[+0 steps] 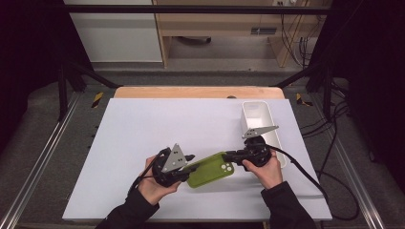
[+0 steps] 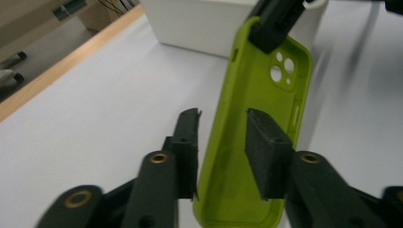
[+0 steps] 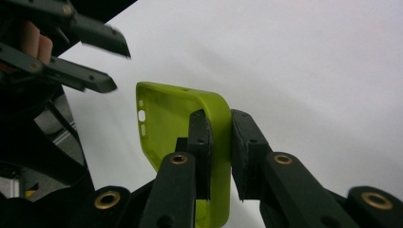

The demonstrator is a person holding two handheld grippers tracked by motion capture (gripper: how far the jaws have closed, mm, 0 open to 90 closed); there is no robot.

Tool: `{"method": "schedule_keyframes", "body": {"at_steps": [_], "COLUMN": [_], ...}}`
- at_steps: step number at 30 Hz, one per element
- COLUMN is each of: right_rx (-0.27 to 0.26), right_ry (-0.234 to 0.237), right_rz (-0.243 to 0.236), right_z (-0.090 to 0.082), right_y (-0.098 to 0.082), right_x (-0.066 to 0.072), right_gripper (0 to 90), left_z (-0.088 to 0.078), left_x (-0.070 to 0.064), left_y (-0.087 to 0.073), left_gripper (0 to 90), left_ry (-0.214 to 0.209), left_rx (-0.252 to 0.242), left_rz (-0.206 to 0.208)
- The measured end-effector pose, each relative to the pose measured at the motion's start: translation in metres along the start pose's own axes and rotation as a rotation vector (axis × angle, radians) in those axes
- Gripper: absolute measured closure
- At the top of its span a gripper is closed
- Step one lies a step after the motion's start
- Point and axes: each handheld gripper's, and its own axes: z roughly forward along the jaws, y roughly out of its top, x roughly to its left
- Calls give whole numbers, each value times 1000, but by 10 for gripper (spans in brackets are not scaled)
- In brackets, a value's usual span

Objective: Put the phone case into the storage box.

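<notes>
A lime-green phone case [image 1: 210,171] hangs just above the white table sheet [image 1: 157,124], between the two grippers. My right gripper [image 1: 230,155] is shut on the case's rim at the camera-cutout end; in the right gripper view its pads [image 3: 199,142] pinch the green wall [image 3: 221,123] from both sides. My left gripper [image 1: 190,166] is at the case's other end. In the left gripper view its jaws [image 2: 223,118] stand apart astride one long side wall of the case [image 2: 266,90], one pad inside, one outside, with a small gap. The left gripper [image 3: 116,66] looks open in the right gripper view too.
A white rectangular bin [image 1: 255,103] stands at the right of the sheet, just behind my right hand, and appears as a white wall [image 2: 199,23] in the left gripper view. A wooden table edge [image 1: 198,92] runs along the back. Cables trail off the right side.
</notes>
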Motion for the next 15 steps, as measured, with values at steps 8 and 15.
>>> {"method": "schedule_keyframes", "body": {"at_steps": [8,15], "right_rx": [-21,-39], "right_ry": [-27,-41], "right_rz": [-28,-56], "right_z": [-7,-13], "right_y": [1,1], "right_x": [1,2], "right_gripper": [801,801], "left_z": [-13,-22], "left_x": [23,44], "left_y": [-6,-19], "left_gripper": [351,191], "left_ry": [53,53], "left_rx": [-85,-150], "left_rz": [-125,-218]}}
